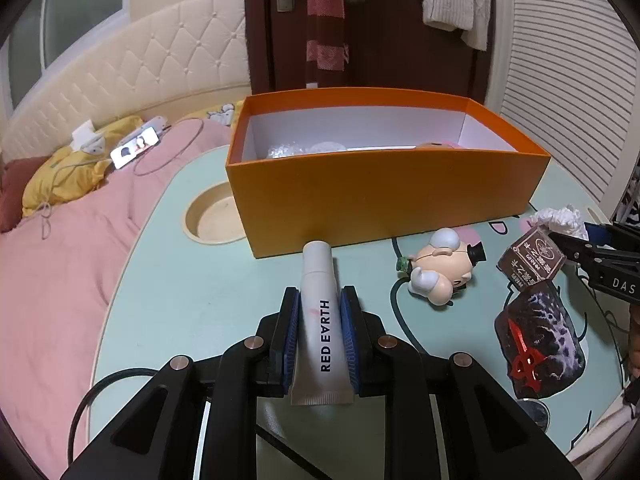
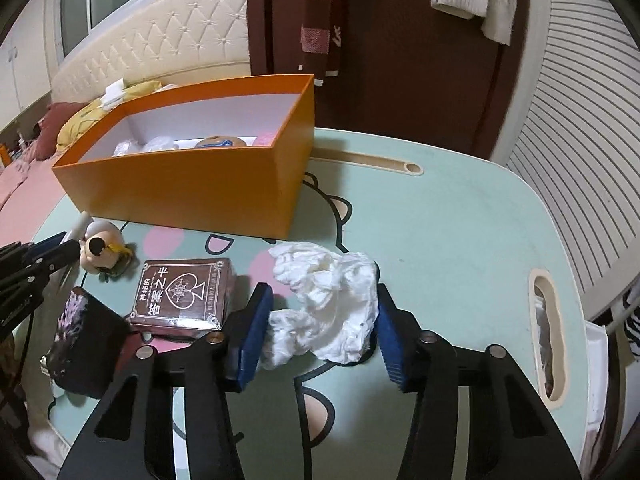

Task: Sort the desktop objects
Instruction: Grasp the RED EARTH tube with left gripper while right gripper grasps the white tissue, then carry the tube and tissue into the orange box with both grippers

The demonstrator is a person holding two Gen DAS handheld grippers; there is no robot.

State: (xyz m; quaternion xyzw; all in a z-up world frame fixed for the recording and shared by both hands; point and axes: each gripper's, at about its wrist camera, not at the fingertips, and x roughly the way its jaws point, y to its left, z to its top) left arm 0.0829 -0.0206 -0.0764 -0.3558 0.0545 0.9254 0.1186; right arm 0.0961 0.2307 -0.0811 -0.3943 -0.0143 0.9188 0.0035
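The tube (image 1: 322, 320) is pinched by the left gripper (image 1: 320, 300) at lower centre. The tissue (image 2: 326, 304) is straddled by the spread right gripper (image 2: 320, 320), apparently touching one pad.

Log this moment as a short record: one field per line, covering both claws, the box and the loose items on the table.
left claw: shut on the white tube, cap pointing at the box
right claw: open, pads on either side of the crumpled tissue
orange box: open, no lid, already holds a few items
card box: flat on the table, left of the tissue
toy figure: lying on its side in front of the box
dark pouch: on the table, near edge
table: pale green, cartoon print
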